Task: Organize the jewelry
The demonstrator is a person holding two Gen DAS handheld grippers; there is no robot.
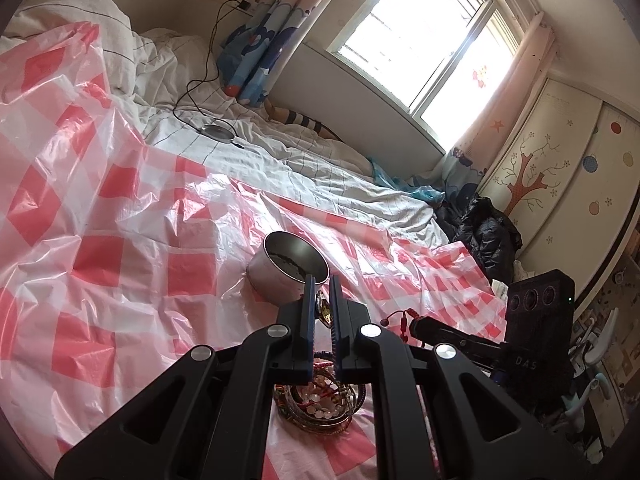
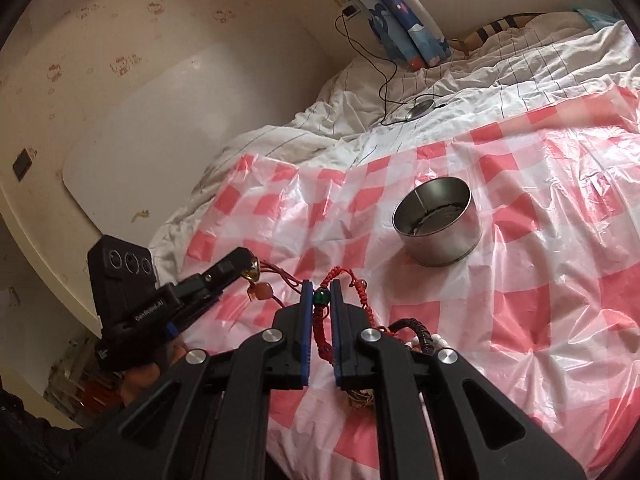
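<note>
A red cord bracelet with a green bead sits clamped between the fingers of the right claw, which is nearly closed on it; the bead lies right at the fingertips and the cord loops up over them and trails down between the blue pads. The left claw is narrow too, pinching a small gold charm near its tips. In the right wrist view that charm shows at the end of the left claw, with red string and orange beads hanging from it toward the red bracelet. Under both claws lies a heap of jewelry: pale bead strands, dark bangles and red cords tangled together. Beyond the claw tips a round metal tin stands upright and open, with something dark on its bottom. Heap and tin rest on a red-and-white checked plastic sheet spread over a bed with white, thin-lined bedding. A black cable runs across the bedding to a round disc.
</note>
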